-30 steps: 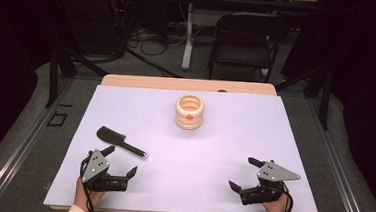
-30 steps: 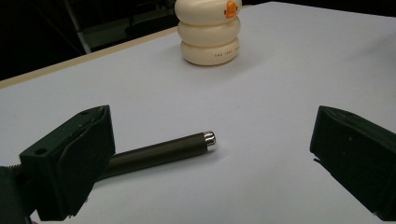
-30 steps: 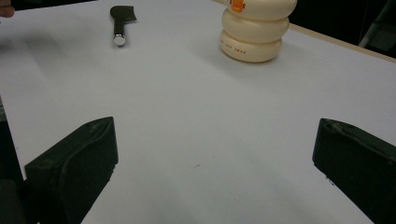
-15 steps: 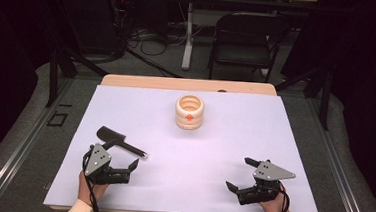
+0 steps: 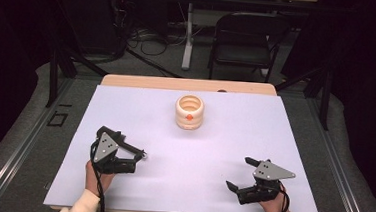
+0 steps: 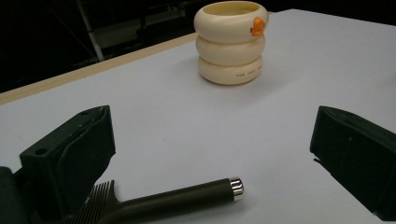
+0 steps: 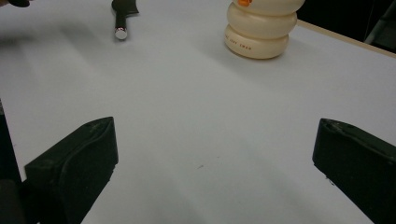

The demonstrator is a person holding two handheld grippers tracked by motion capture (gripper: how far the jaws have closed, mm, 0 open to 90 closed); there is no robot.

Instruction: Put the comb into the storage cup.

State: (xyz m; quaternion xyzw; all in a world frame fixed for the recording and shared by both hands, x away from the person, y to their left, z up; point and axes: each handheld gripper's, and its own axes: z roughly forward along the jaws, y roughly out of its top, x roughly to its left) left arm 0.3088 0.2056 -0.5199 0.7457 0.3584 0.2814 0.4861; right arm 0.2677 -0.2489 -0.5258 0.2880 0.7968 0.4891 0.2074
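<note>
A dark comb (image 6: 187,196) with a silver-capped handle lies flat on the white table cover (image 5: 224,138) at the near left. My left gripper (image 5: 131,157) hovers right over it, open, with the comb's handle between the wide-apart jaws in the left gripper view (image 6: 219,154); nothing is gripped. A cream ringed cup (image 5: 189,112) with an orange mark stands upright at the far middle, also ahead in the left gripper view (image 6: 231,44). My right gripper (image 5: 240,173) rests open at the near right, with bare cover between its jaws (image 7: 219,158). The right gripper view also shows the cup (image 7: 261,28) and the comb (image 7: 122,18).
The table's wooden far edge (image 5: 187,84) borders a dark floor with cables and a black chair (image 5: 246,35). Open cover stretches between the two grippers and around the cup.
My left gripper has moved forward over the comb, so the handle now lies between its jaws. The right gripper has shifted only slightly. The comb and cup stay put.
</note>
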